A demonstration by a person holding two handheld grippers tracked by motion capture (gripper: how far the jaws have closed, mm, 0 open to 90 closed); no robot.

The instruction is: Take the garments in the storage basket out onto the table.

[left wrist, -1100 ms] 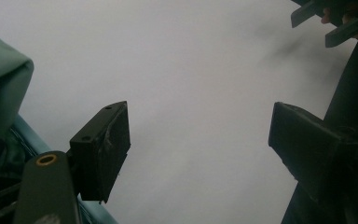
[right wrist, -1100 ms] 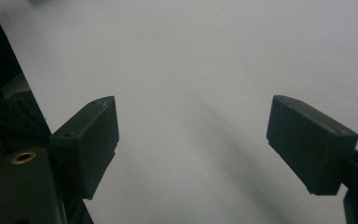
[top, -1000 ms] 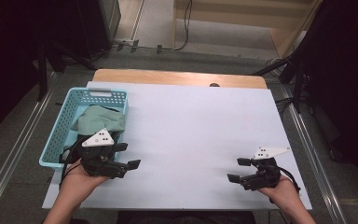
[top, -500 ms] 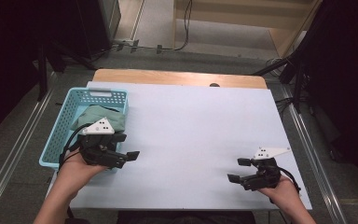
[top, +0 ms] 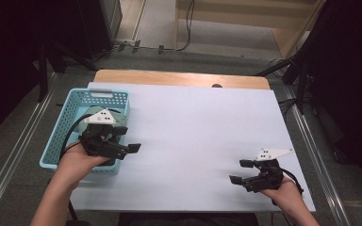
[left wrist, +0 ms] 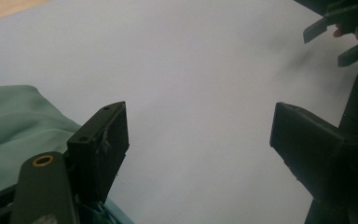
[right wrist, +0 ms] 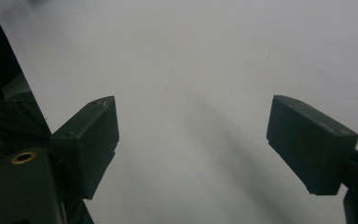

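Evidently the work in hand was getting the green cloth (left wrist: pixel 14 126) out of the blue basket (top: pixel 61 136), which stood on the left side of the white table (top: pixel 198 127). The cloth lay crumpled inside the basket, partly hidden under the left gripper (top: pixel 122 143), whose jaws stood apart with nothing between them. The right gripper (top: pixel 240 172) rested near the table's right front corner, well apart from the basket, its jaws likewise spread and empty. The cloth looked light, soft and limp, so it would probably sag and drape once lifted. A raised fold or bunched edge seemed the best place to pinch, rather than a flat stretch where the jaws might slide off.
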